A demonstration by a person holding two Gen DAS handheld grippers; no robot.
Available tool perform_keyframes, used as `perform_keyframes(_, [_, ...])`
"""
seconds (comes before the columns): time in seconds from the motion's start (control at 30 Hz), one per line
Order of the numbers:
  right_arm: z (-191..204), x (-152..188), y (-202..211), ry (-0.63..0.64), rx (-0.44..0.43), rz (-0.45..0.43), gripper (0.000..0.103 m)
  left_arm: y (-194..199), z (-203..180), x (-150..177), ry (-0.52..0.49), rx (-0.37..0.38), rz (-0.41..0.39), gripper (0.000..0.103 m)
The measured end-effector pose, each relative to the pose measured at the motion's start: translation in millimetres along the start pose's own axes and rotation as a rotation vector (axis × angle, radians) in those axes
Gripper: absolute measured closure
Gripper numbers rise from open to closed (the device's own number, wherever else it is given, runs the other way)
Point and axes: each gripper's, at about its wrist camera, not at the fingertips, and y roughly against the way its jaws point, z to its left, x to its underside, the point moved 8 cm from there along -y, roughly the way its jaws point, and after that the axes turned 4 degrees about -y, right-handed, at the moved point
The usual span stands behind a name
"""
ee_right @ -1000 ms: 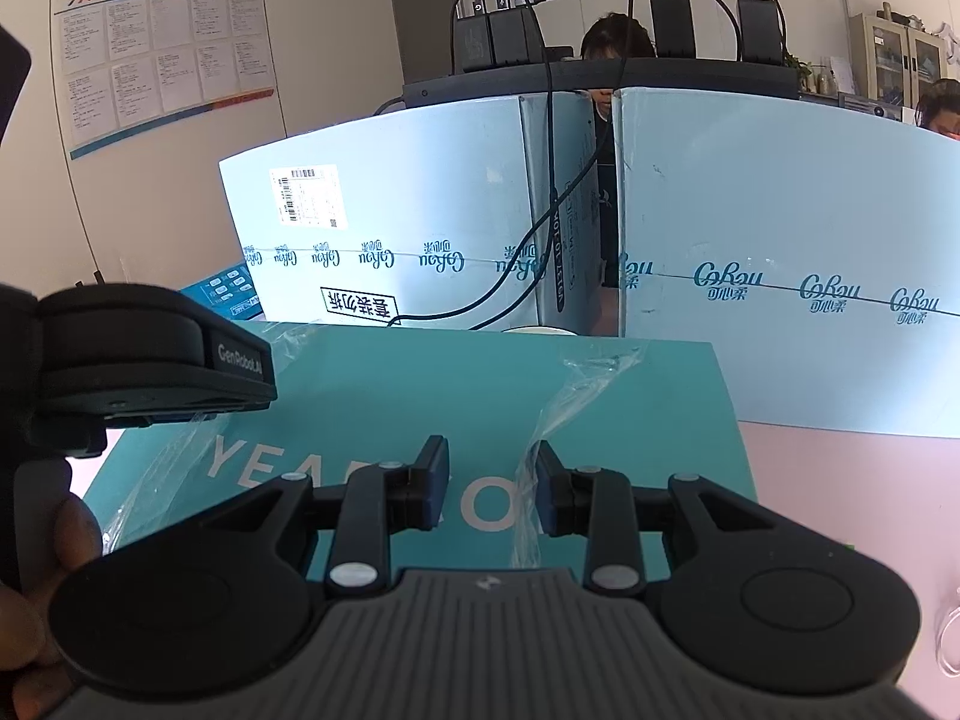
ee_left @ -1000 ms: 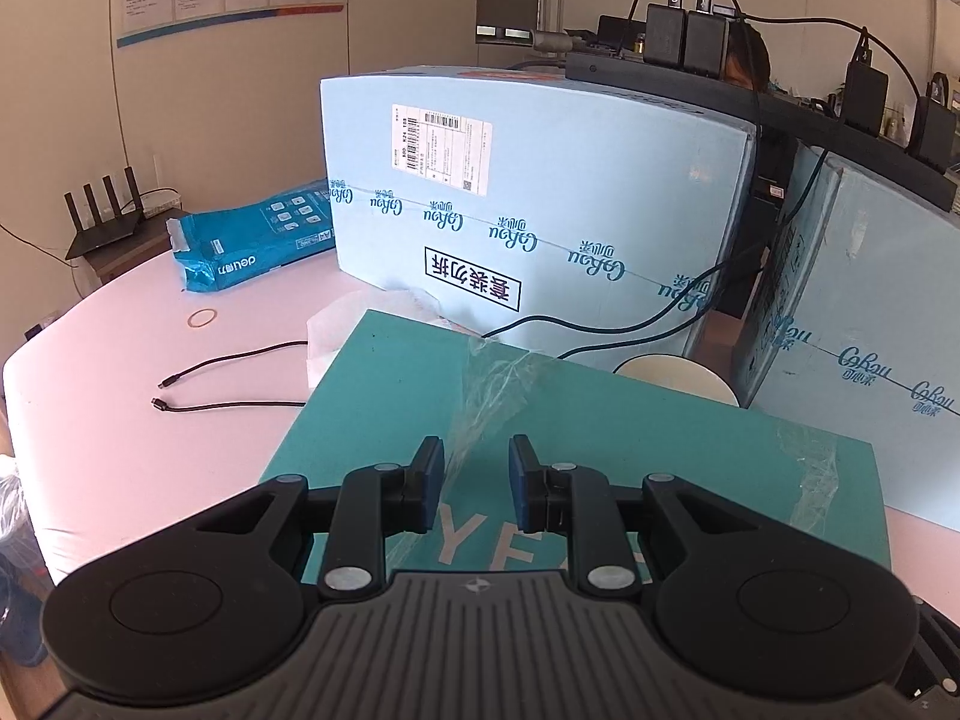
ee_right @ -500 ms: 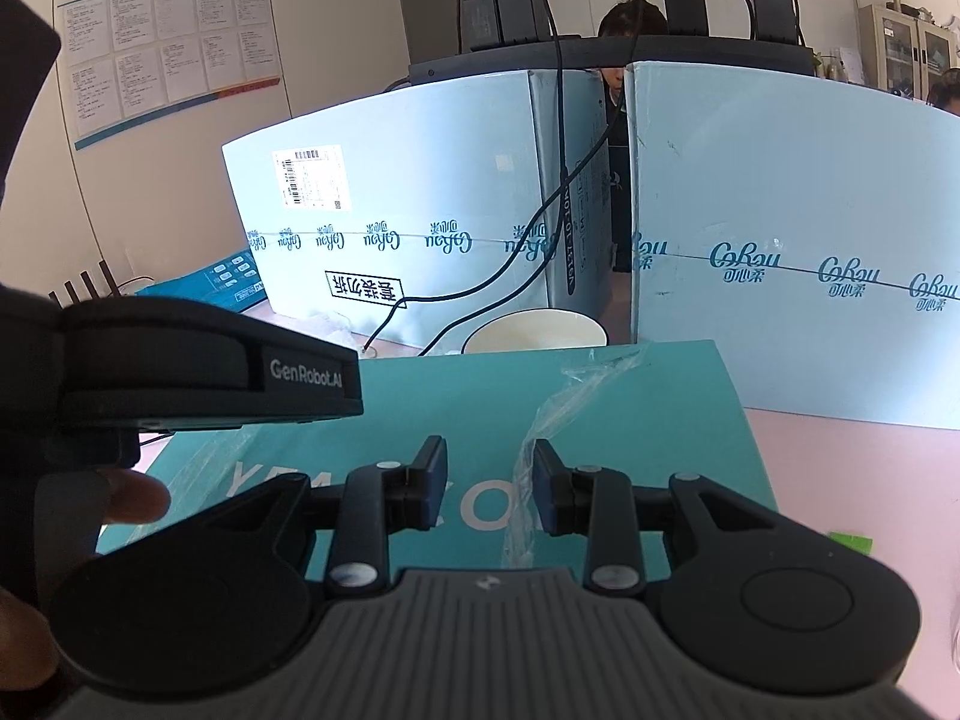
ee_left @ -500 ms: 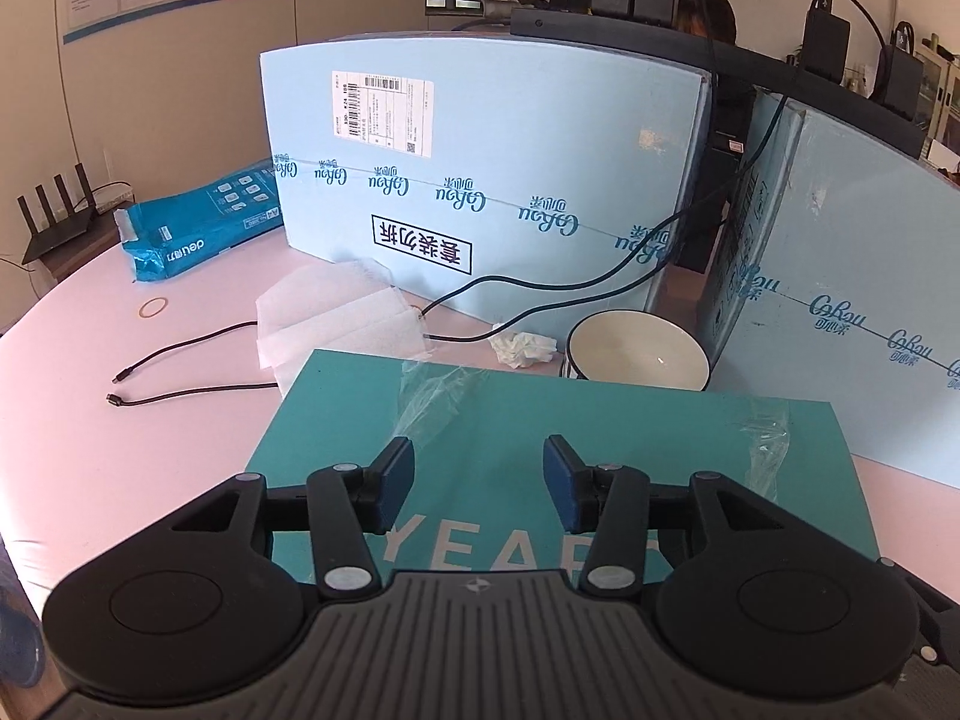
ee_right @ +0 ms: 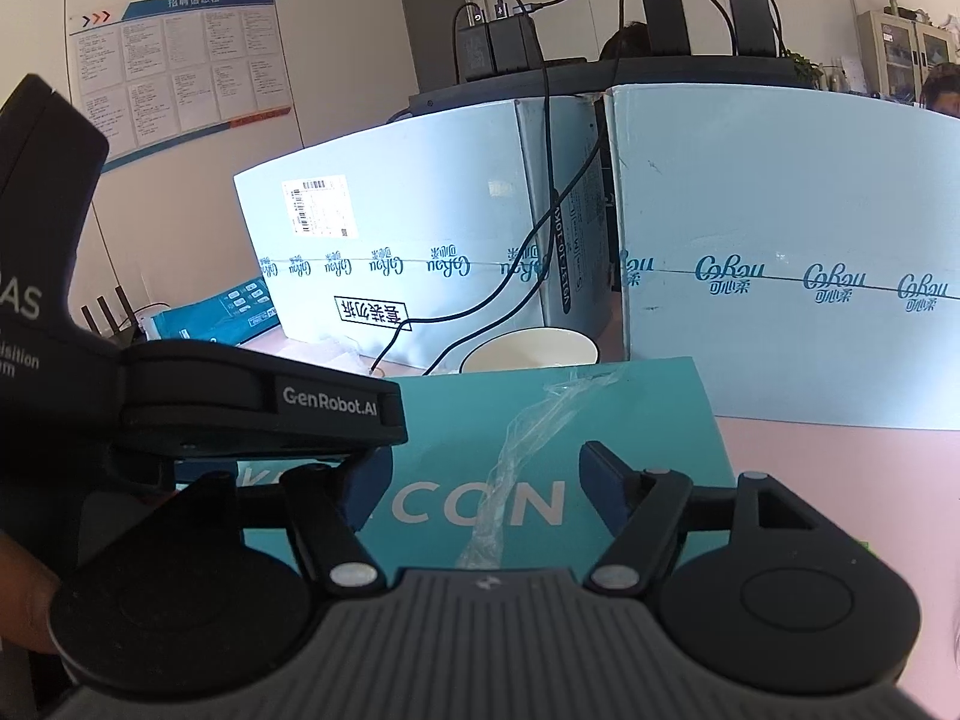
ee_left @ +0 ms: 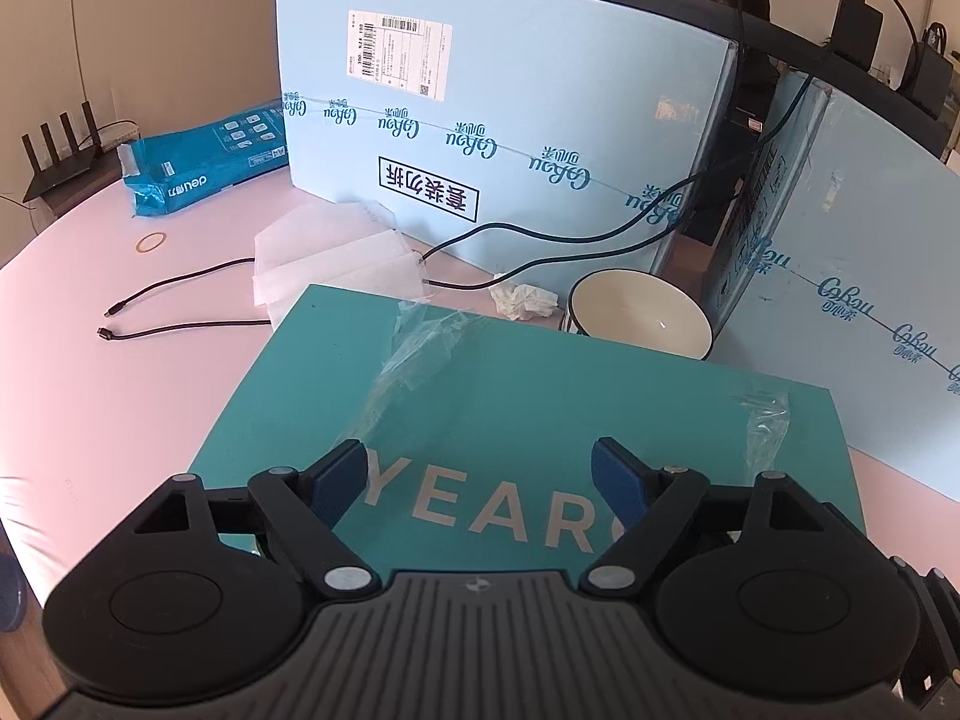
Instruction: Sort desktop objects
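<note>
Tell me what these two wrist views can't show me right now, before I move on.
- Teal box: its near edge hidden by the left gripper body in the left view; lettering partly covered in both views.
- Bowl: lower part behind the teal box, right view.
- Right gripper: its left fingertip masked by the left gripper's housing; jaws opening, nothing visibly clamped.
- Shipping label: print too small.
- Person behind the blue cartons: mostly hidden.

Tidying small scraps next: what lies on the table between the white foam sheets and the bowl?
A crumpled tissue lies between the foam sheets and the bowl, beside a black cable; the left wrist view shows it.
</note>
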Motion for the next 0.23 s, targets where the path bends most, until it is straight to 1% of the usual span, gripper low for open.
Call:
perform_keyframes(0.1, [-9,-2,9,-0.017,0.005,-0.020,0.030,3,-3,0,0.000,-0.008,-0.004,0.012])
perform_keyframes(0.23, [-19,-3,21,-0.028,0.009,-0.042,0.030,5,-5,-2,0.006,-0.020,-0.011,0.012])
